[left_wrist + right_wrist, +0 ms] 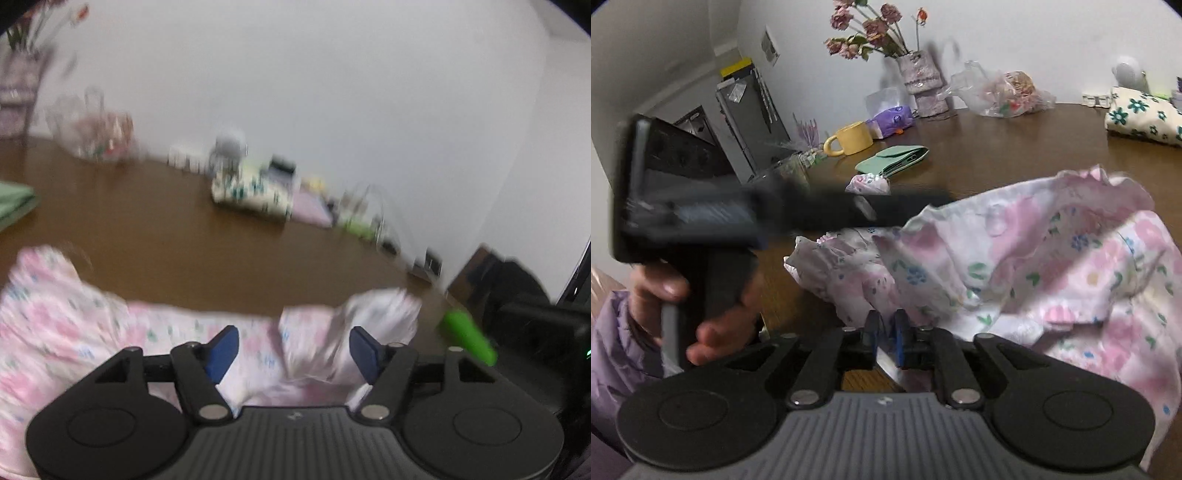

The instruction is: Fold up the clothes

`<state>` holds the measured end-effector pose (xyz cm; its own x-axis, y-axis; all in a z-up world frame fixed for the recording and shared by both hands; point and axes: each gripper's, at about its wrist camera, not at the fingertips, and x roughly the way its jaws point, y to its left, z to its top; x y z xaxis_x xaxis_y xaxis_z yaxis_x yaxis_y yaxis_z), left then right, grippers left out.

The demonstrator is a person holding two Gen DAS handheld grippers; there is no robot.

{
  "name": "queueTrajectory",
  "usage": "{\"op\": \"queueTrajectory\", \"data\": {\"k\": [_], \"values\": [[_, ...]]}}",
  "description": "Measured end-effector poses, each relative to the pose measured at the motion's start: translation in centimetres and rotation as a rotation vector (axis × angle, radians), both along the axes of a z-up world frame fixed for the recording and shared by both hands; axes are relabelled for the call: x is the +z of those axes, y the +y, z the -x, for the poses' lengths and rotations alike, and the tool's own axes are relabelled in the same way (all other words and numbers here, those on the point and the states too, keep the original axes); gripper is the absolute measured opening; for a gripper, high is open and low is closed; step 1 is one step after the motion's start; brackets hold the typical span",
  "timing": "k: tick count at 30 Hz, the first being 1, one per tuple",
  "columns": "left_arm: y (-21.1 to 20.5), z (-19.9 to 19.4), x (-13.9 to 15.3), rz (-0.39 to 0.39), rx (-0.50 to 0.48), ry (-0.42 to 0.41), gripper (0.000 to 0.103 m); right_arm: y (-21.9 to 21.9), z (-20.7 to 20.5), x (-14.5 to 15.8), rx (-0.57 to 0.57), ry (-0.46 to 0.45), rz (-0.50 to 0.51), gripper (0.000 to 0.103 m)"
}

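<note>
A pink floral garment [1052, 266] lies crumpled on the brown table [997, 147]; it also shows in the left wrist view [92, 332]. My right gripper [886, 332] is shut on an edge of the garment, the cloth pinched between its blue pads. My left gripper [293, 350] is open just above the garment, its blue pads [221, 350] wide apart and empty. In the right wrist view the left gripper [905, 210] appears blurred, held by a hand [701, 314] at the left.
A folded green cloth [894, 158], a yellow mug [849, 138], a vase of flowers [919, 74], a plastic bag [1004, 92] and a folded flower-print cloth [1145, 118] stand along the table's far side. A green object [469, 336] lies at the right edge.
</note>
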<state>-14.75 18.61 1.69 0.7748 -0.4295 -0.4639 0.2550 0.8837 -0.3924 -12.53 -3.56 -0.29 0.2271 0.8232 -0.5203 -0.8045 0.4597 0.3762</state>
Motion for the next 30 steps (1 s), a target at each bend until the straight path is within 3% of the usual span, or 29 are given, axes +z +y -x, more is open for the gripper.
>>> {"op": "queueTrajectory", "data": {"k": [1, 3, 6, 8, 10, 13, 16, 19, 20, 23, 26, 28, 30], "values": [[-0.1, -0.3, -0.5, -0.006, -0.001, 0.026, 0.054, -0.4, -0.2, 0.2, -0.006, 0.005, -0.004, 0.033], [-0.4, -0.7, -1.5, -0.031, 0.004, 0.048, 0.042, -2.5, 0.3, 0.6, -0.025, 0.012, -0.018, 0.044], [-0.2, -0.4, -2.1, -0.057, 0.009, 0.042, 0.038, -5.9, 0.6, 2.3, -0.082, -0.002, -0.048, 0.045], [0.0, -0.2, -2.3, -0.064, 0.023, 0.047, 0.026, -8.2, -0.2, 3.7, -0.143, -0.033, -0.098, 0.045], [0.1, -0.3, -2.2, -0.055, 0.032, 0.052, 0.023, -9.9, -1.6, 4.7, -0.220, -0.074, -0.133, 0.045], [0.5, -0.4, -2.3, -0.014, 0.033, 0.054, 0.023, -9.0, -4.3, 4.0, -0.247, -0.099, -0.084, 0.044], [0.5, 0.0, -1.9, -0.021, 0.042, 0.053, 0.023, -7.6, -6.8, 3.0, -0.242, -0.094, -0.040, 0.040], [1.1, 0.8, -1.5, -0.014, 0.096, 0.042, 0.031, -4.8, -7.4, 1.9, -0.172, -0.078, 0.022, 0.028], [1.7, 1.3, -1.4, -0.007, 0.130, 0.042, 0.038, -3.7, -7.3, 1.6, -0.148, -0.081, 0.047, 0.028], [3.9, 3.4, -0.8, 0.009, 0.230, 0.052, 0.041, -2.0, -5.8, 1.2, -0.086, -0.148, 0.131, 0.028], [5.4, 5.8, 0.4, -0.027, 0.314, 0.073, 0.052, -2.2, -4.3, 1.8, -0.070, -0.170, 0.195, 0.034], [5.7, 7.4, 1.4, -0.083, 0.360, 0.088, 0.056, -3.4, -3.1, 4.0, -0.048, -0.193, 0.176, 0.048], [5.7, 8.7, 2.1, -0.121, 0.392, 0.118, 0.063, -4.7, -2.4, 6.5, 0.004, -0.215, 0.130, 0.054]]}}
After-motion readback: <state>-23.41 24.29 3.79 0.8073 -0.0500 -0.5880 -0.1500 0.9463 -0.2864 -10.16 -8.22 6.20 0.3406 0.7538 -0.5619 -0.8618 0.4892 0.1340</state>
